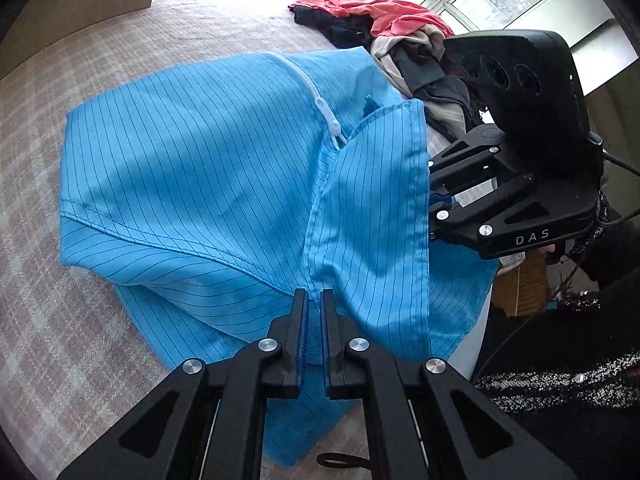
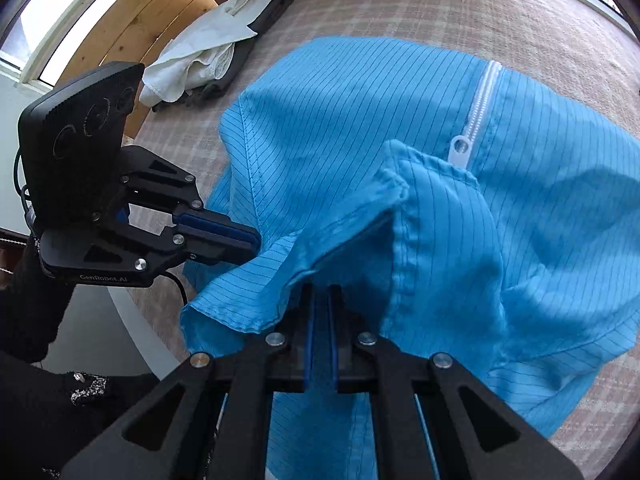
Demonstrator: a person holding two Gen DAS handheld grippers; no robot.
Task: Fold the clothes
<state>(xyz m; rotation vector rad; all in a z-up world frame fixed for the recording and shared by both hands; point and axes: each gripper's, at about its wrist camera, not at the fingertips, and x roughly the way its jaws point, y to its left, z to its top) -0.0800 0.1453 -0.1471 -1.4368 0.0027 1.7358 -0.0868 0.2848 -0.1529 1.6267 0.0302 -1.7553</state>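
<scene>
Bright blue pinstriped garment with a white plastic zipper (image 1: 224, 176) lies spread on a pale pink-and-grey checked woven surface (image 1: 60, 320), could be a bed or a covered counter, cannot tell which. Most of the cloth sits ahead of both sets of jaws, its near edge raised off the surface.

Left gripper (image 1: 314, 300): jaws close together, only a thin slit between the blue pads, blue fabric pinched at the tips; a hemmed flap hangs just right of them. In the right wrist view the same gripper (image 2: 252, 242) comes in from the left, its tips meeting the garment's edge.

Right gripper (image 2: 321, 300): jaws nearly together, tips buried under a bunched fold, clamped on the blue cloth. White zipper pull (image 2: 460, 152) is ahead and to the right of these jaws. From the left wrist view the right gripper (image 1: 434, 200) has its tips hidden behind the hemmed flap.

Heap of unfolded clothes, coral, black and beige (image 1: 380, 28), lies far ahead of the left jaws, to the right. White crumpled cloth on a dark garment (image 2: 208, 52) lies far ahead-left of the right jaws. Dark speckled sleeve (image 1: 560, 384) at lower right.
</scene>
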